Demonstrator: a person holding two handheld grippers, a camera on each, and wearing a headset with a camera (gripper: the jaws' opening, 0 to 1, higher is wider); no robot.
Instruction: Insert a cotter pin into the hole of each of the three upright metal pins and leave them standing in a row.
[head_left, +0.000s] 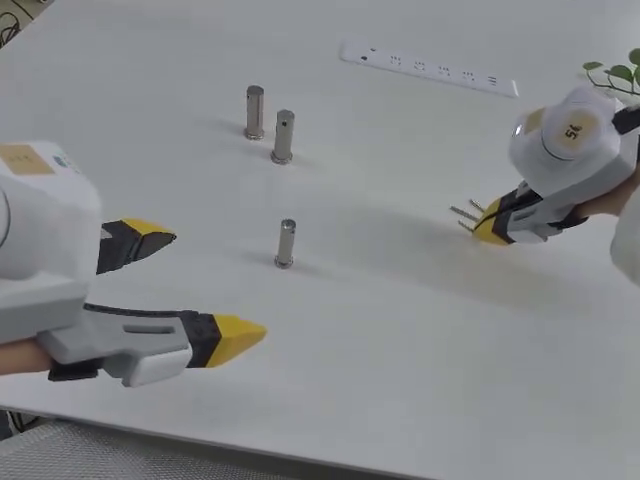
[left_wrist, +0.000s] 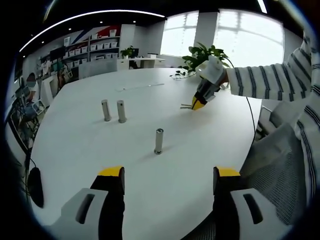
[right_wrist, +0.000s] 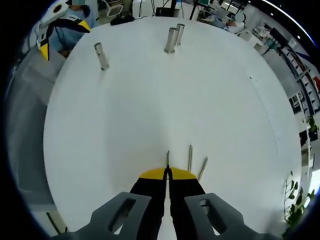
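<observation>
The left gripper (head_left: 210, 285), jaws apart, hung lower left by the white table's (head_left: 400, 340) near edge. The right gripper (head_left: 483, 225), mid right, was closed on a cotter pin (right_wrist: 168, 159). Open tabletop surrounded one metal pin (head_left: 287, 243) at centre. A pair of metal pins (head_left: 255, 110) stood together upper centre. Shelves (left_wrist: 85, 50) and windows (left_wrist: 235, 30) lay behind.

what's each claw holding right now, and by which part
Right claw pinches one cotter pin by its near end, the rest sticking out forward. Left claw is open, holding nothing.
</observation>
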